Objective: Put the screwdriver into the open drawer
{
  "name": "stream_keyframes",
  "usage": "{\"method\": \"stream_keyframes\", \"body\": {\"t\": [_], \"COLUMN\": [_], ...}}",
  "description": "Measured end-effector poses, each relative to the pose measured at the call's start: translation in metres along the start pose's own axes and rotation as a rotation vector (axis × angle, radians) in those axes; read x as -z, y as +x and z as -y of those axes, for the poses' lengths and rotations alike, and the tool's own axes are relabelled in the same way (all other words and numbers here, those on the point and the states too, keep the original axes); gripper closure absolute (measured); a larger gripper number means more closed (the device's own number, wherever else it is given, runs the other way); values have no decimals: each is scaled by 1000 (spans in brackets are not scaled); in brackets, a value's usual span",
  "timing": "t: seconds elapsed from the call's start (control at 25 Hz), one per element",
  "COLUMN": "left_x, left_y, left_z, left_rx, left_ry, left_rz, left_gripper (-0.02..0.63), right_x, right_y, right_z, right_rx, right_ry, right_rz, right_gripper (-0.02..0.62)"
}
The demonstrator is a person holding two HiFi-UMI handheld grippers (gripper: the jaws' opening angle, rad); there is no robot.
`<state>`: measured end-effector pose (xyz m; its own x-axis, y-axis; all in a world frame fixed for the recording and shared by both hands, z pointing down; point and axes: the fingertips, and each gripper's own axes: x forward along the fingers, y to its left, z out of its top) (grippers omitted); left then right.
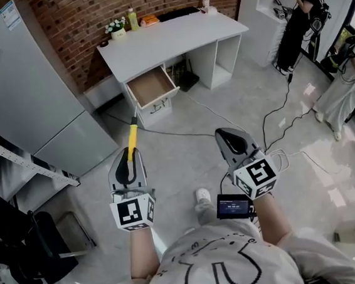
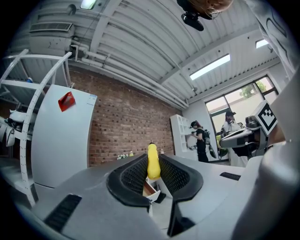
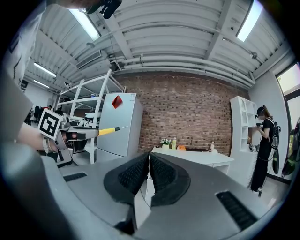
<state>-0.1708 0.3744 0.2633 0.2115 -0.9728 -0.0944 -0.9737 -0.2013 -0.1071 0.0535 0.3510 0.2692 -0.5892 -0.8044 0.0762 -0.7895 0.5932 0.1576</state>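
Holding the screwdriver [image 1: 132,136] in the left tool [image 1: 129,154], pads pinched on the yellow handle, thin shaft poking out ahead of the jaws. Kept level and pointed straight at the open drawer [image 1: 150,86], most likely so as to slide in tip first without catching on the drawer front. Not there yet, mind: out over the floor [image 1: 186,162], well apart from the drawer, which hangs pulled out under the front left corner of the white worktop [image 1: 173,38]. Bare wooden bottom in there, so plenty of room to lay the thing flat.

Nothing in the right tool [image 1: 226,135]: jaws clenched together on air, held alongside at about the same height. Idle, by the look of it, and tucked shut to keep clear, since one grip is enough here.

Worth minding the cables [image 1: 225,111] strung across the floor between here and the worktop.
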Motion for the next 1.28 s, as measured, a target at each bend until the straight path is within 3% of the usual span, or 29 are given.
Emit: {"method": "stream_keyframes", "body": {"t": [0.64, 1.0, 1.28], "left_x": [7, 22, 35], "left_y": [166, 213, 250], "left_z": [0, 5, -5], "left_rx": [-85, -111, -104], "left_ry": [-3, -14, -22], "left_rz": [-4, -34, -34], "left_gripper": [525, 525, 525], "right_x": [14, 33, 44], "right_y": [123, 158, 188], "right_z": [126, 168, 198], "right_rx": [-102, -126, -87], "right_ry": [-31, -1, 26], "right_rz": [-19, -36, -43], "right_gripper": [574, 574, 574]}}
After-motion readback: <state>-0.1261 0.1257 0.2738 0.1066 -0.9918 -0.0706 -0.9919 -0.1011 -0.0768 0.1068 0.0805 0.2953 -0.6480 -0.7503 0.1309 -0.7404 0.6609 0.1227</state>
